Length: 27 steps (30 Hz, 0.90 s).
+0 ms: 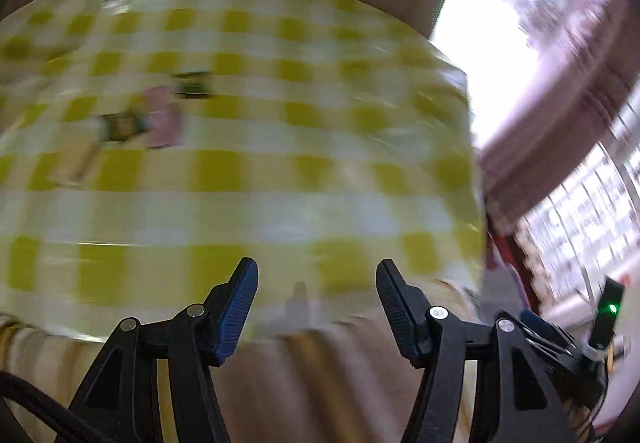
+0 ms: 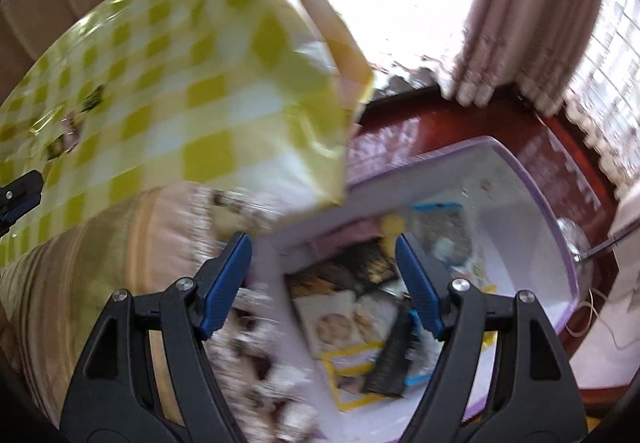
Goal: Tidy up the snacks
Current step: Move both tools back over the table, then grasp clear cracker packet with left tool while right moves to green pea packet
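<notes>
Several small snack packets lie on the yellow checked tablecloth (image 1: 280,179): a pink packet (image 1: 162,119), a dark green one (image 1: 194,84) and another dark one (image 1: 122,126). My left gripper (image 1: 316,279) is open and empty above the near table edge. My right gripper (image 2: 323,257) is open and empty above a white bin with a purple rim (image 2: 532,179) on the floor. The bin holds several snack packs (image 2: 352,323). The table packets show small at the left of the right wrist view (image 2: 72,127). Both views are blurred.
A beige striped cushion (image 2: 120,243) sits by the table's near edge. The red-brown floor (image 2: 460,123) and pink curtains (image 2: 532,23) lie beyond the bin. The left gripper's tip (image 2: 20,191) shows at the left edge of the right wrist view.
</notes>
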Tool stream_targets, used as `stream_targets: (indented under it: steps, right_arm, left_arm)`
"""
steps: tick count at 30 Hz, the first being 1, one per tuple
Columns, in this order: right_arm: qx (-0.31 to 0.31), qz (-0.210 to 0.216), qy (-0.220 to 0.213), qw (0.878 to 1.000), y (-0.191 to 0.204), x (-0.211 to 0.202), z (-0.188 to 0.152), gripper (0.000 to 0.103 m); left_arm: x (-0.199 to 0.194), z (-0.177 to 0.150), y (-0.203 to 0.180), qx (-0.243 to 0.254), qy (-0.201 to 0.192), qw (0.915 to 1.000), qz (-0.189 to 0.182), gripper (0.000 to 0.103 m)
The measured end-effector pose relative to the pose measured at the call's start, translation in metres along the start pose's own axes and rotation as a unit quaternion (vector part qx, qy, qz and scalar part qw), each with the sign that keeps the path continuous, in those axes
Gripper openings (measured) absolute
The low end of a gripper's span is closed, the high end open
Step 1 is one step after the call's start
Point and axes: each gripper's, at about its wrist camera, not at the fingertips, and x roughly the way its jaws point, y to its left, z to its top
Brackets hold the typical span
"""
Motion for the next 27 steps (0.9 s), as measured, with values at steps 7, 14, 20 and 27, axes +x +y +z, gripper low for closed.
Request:
stream_targets:
  steps: [7,14,20,27]
  right_arm:
    - [-0.032,0.024,-0.007,0.999,0.042,0.005,0.011,0.077]
    - [-0.062,0.045,-0.013,0.997,0.086,0.005,0.026,0.077]
    - [-0.087,0.049,-0.011,0.995,0.114,0.014,0.034,0.078]
    - [-0.117,0.049,-0.014,0.992,0.145,0.029,0.048,0.078]
  left_arm:
    - [-0.012,0.013,0.104,-0.098,-0.024,0.9927,0.066,0.062]
    - [-0.011,0.029,0.164,-0.137,-0.035,0.9850,0.099,0.062]
    - [-0.001,0.042,0.191,-0.130,-0.027,0.9836,0.122,0.062]
    - [0.022,0.060,0.205,-0.112,-0.008,0.9847,0.133,0.062]
